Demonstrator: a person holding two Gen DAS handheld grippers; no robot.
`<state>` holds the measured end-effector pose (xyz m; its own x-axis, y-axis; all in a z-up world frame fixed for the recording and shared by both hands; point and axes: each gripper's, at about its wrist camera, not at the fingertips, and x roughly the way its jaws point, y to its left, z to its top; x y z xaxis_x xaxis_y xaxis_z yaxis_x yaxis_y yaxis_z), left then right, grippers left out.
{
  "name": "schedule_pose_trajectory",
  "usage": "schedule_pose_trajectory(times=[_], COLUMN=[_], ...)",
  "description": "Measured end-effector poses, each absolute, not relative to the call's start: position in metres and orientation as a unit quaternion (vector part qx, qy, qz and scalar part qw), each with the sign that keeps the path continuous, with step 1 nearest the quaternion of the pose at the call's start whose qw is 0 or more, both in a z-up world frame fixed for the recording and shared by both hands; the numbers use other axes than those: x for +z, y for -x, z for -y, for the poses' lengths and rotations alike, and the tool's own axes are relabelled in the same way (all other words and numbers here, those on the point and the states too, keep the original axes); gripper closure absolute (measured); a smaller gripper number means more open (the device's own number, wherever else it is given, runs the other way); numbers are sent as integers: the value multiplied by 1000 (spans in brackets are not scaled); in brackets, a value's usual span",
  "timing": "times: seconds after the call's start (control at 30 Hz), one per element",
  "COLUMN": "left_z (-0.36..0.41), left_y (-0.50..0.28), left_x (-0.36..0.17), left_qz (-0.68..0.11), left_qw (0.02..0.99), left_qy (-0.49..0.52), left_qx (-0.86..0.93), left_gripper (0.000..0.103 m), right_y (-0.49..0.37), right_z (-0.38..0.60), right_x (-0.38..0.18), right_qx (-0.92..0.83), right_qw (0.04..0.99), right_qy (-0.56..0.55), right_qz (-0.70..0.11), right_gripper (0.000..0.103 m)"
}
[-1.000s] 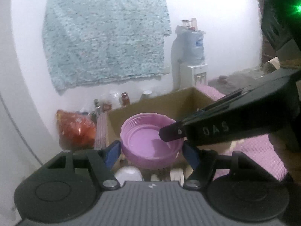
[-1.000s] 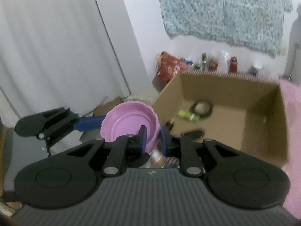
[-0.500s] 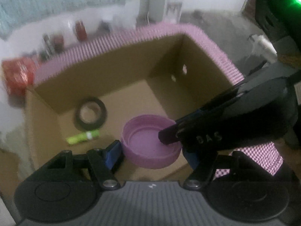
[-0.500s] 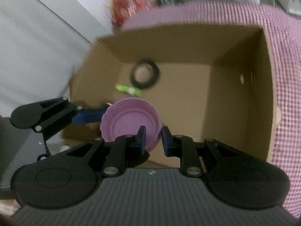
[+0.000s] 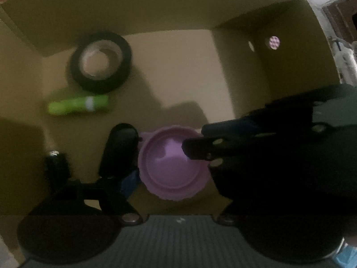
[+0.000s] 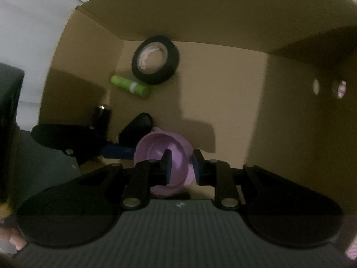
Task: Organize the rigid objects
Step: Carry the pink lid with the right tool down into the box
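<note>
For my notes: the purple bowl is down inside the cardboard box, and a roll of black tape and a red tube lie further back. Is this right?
Nearly. The tube is green, not red, as the left wrist view shows. The purple bowl is inside the cardboard box, with the black tape further back.

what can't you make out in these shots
- Black oval object beside the purple bowl: too dark in both views to identify.
- Green tube: label blurred in both views.
- Whether the purple bowl rests on the cardboard box floor: right wrist view, near edge hidden behind the right tongs.
</note>
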<state>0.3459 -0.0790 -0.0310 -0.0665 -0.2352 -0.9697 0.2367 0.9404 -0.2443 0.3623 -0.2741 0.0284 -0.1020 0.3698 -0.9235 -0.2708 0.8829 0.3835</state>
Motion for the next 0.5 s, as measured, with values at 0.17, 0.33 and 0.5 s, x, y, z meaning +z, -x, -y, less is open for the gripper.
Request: schedule_pose_trajectory(times=[0.17,0.33,0.5], left_z=[58,44,44], left_y=[-346,-342,-330], left_x=[-27,-16,6], left_qz=[-702,-683,-645], left_qw=[698,719,753], left_qy=[0,-3,-31], left_qx=[-141,-125,-124], left_gripper=[20,20,20], right_y=[-367,-372,-373], right_z=[261,247,244], right_x=[29,30,45], right_qx=[251,264,274], right_qw=[673,681,704], right_qy=[-56,-80,-105], right_qz=[-694,-678,-647], right_gripper=[83,83,78])
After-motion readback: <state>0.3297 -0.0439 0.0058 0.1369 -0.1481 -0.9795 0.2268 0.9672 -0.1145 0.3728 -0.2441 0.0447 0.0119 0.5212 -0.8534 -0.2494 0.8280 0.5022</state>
